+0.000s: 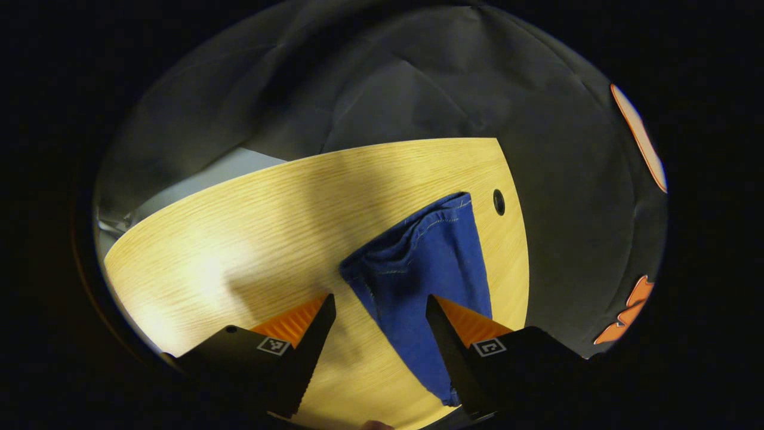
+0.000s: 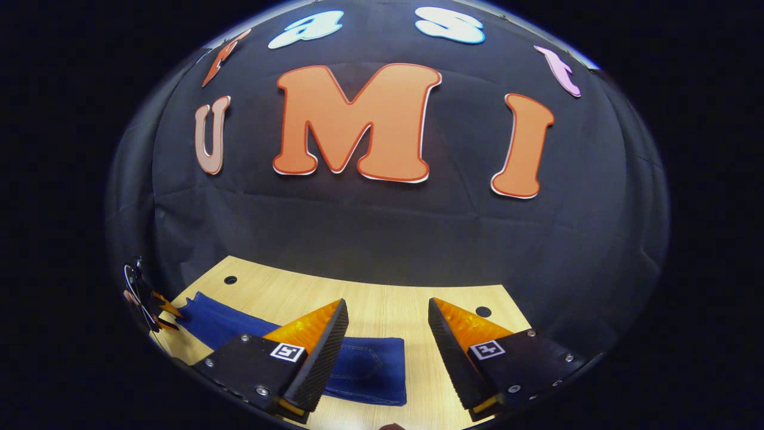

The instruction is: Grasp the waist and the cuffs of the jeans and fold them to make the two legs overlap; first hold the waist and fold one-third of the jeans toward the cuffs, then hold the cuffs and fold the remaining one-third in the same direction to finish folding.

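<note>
The blue jeans (image 1: 427, 269) lie as a narrow strip on the wooden table (image 1: 239, 239). In the left gripper view their hemmed end points away from me, toward the table's far edge. My left gripper (image 1: 380, 301) hovers open just above that strip, whose cloth runs between the fingers and under the right-hand one. In the right gripper view the jeans (image 2: 364, 364) stretch from the far left to a stitched end behind the left-hand finger. My right gripper (image 2: 388, 307) is open above the table (image 2: 388, 298), holding nothing. The left gripper (image 2: 149, 307) shows small at the strip's far-left end.
The table has round cable holes (image 1: 499, 202) (image 2: 230, 279) (image 2: 483, 311) near its edges. Black cloth wall (image 2: 382, 227) rises right behind the table's far edge. Bare wood (image 1: 209, 263) spreads left of the jeans in the left gripper view.
</note>
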Tool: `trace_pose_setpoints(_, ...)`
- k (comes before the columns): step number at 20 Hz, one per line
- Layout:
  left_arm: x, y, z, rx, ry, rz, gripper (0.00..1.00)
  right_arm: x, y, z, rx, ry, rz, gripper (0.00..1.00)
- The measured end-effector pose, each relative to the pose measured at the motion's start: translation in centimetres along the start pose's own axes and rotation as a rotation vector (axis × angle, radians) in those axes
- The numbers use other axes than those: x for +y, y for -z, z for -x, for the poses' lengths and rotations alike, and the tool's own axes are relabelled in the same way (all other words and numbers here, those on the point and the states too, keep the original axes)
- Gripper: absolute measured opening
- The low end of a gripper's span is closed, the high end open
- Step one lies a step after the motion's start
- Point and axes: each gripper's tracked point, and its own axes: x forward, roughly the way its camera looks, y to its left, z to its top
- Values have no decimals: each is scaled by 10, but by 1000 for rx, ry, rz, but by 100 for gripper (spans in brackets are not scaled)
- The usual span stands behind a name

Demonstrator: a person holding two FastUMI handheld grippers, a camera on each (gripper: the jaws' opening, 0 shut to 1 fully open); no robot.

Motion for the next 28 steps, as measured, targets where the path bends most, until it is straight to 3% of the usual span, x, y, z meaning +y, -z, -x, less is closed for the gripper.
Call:
trace_pose_setpoints(5,-9,-9,-19,137,-201,53,89,-20,-1,15,-4,34,-3,86)
trace_pose_setpoints(8,-9,-15,-22,173,-245,-19,88,-34,5,24,1,54,0,86)
trace_pose_setpoints(9,0,-14,-19,176,-282,-18,81,-39,9,27,10,62,1,87)
trace_pose_setpoints(11,8,-11,-20,211,-332,-38,52,-47,16,29,31,70,-5,87)
trace_pose_setpoints(12,7,-11,-21,221,-321,-66,37,-51,18,29,37,75,-11,87)
trace_pose_setpoints(13,6,-10,-17,209,-294,-41,37,-53,19,30,42,81,-18,87)
trace_pose_setpoints(14,2,-12,-19,204,-273,-42,6,-56,20,30,43,90,-25,87)
trace_pose_setpoints(22,-54,-24,3,18,102,-168,6,-69,32,37,70,97,-33,87)
trace_pose_setpoints(25,-85,-12,36,-63,177,-279,6,-69,27,33,59,75,-59,87)
trace_pose_setpoints(26,-95,-10,50,-96,197,-327,6,-70,25,31,54,63,-63,92)
trace_pose_setpoints(28,-122,6,80,-133,249,-414,6,-73,20,31,41,43,-61,87)
